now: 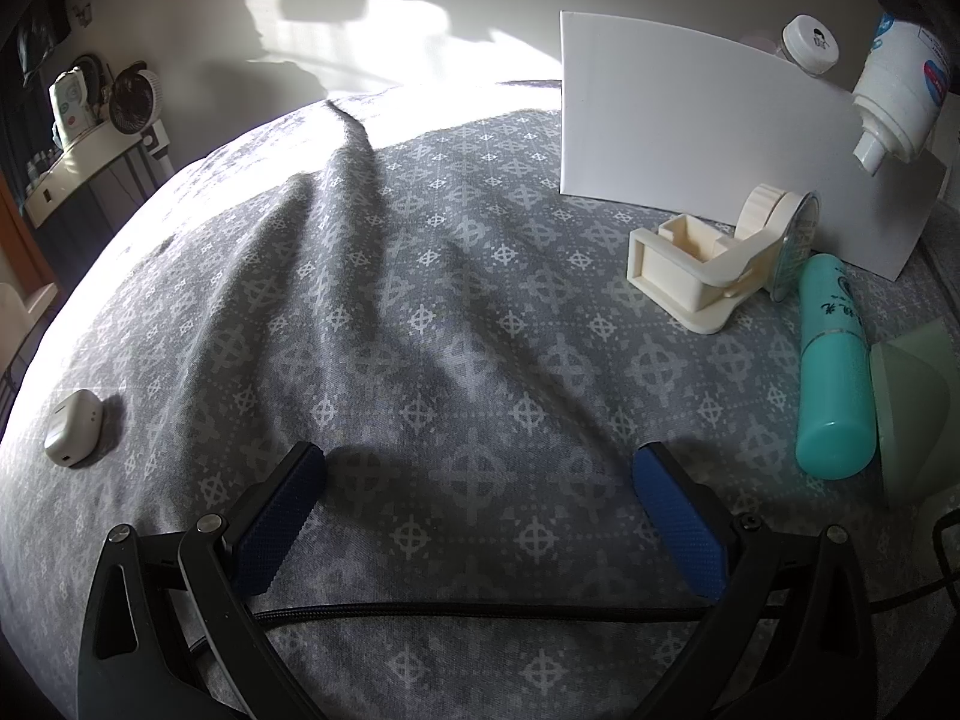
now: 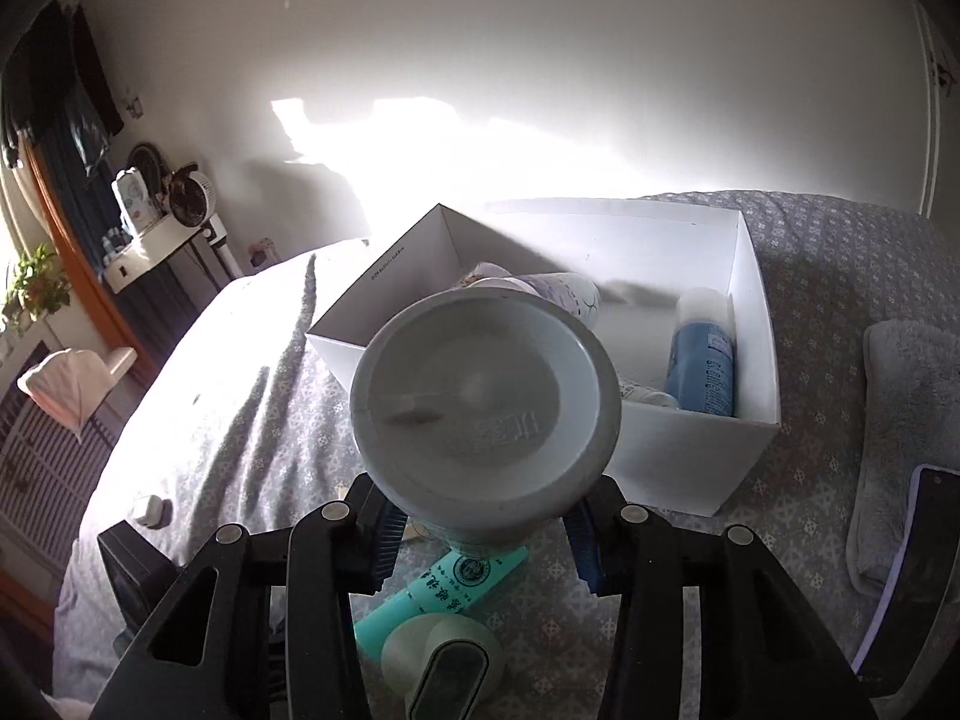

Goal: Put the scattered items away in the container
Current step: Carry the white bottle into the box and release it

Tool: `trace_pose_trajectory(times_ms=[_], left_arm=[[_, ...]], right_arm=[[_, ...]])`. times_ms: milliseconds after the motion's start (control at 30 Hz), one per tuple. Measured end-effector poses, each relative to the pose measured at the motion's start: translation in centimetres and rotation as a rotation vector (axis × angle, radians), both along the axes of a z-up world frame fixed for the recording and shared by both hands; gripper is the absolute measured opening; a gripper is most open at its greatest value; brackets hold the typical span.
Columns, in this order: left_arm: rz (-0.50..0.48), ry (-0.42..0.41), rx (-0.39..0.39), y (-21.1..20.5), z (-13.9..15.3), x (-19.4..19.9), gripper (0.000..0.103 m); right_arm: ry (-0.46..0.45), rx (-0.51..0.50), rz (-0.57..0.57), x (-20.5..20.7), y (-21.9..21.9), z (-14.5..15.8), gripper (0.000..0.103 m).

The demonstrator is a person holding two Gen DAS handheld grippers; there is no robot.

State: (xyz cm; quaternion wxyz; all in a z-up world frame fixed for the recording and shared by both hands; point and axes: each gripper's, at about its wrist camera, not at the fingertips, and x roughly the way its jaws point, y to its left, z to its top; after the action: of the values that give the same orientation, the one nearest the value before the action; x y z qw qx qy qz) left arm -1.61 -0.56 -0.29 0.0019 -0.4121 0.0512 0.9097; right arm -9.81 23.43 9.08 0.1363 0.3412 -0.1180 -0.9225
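I find the right hand-held gripper (image 2: pixel 483 531) clamped on the grey jar (image 2: pixel 485 414), its long axis pointing toward the white box (image 2: pixel 690 450) directly beyond at frame centre, while the left hand-held gripper (image 1: pixel 480 510) hangs wide, empty.

You had the white box (image 2: pixel 690 438) open-topped at centre right of the right wrist view, with a blue bottle (image 2: pixel 705 354) lying against its right wall and a pale patterned bottle (image 2: pixel 558 291) at its back left. A grey-bottomed bottle (image 2: pixel 486 414) filled the frame centre, its base toward the lens, over the box's near left corner. In the left wrist view a teal tube (image 1: pixel 834 366) lay at the right edge, a cream tape dispenser (image 1: pixel 714 264) just left of it, and a small white case (image 1: pixel 72 435) at far left.
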Motion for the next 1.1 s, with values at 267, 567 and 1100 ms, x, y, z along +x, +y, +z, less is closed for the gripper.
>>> trace_pose_trajectory(times_ms=[267, 567, 1100], left_arm=[[0.0, 0.0, 0.0, 0.0, 0.0, 0.0, 0.103], [0.0, 0.0, -0.001, 0.0, 0.0, 0.0, 0.103], [0.0, 0.001, -0.002, 0.0, 0.0, 0.0, 0.103]], right_arm=[[0.027, -0.355, -0.218, -6.0, 6.9, 2.6, 0.043], [-0.122, -0.372, -0.413, -10.1, 9.0, -0.4, 0.056], [0.259, 0.059, -0.345, 11.8, 3.0, 2.5, 0.103]])
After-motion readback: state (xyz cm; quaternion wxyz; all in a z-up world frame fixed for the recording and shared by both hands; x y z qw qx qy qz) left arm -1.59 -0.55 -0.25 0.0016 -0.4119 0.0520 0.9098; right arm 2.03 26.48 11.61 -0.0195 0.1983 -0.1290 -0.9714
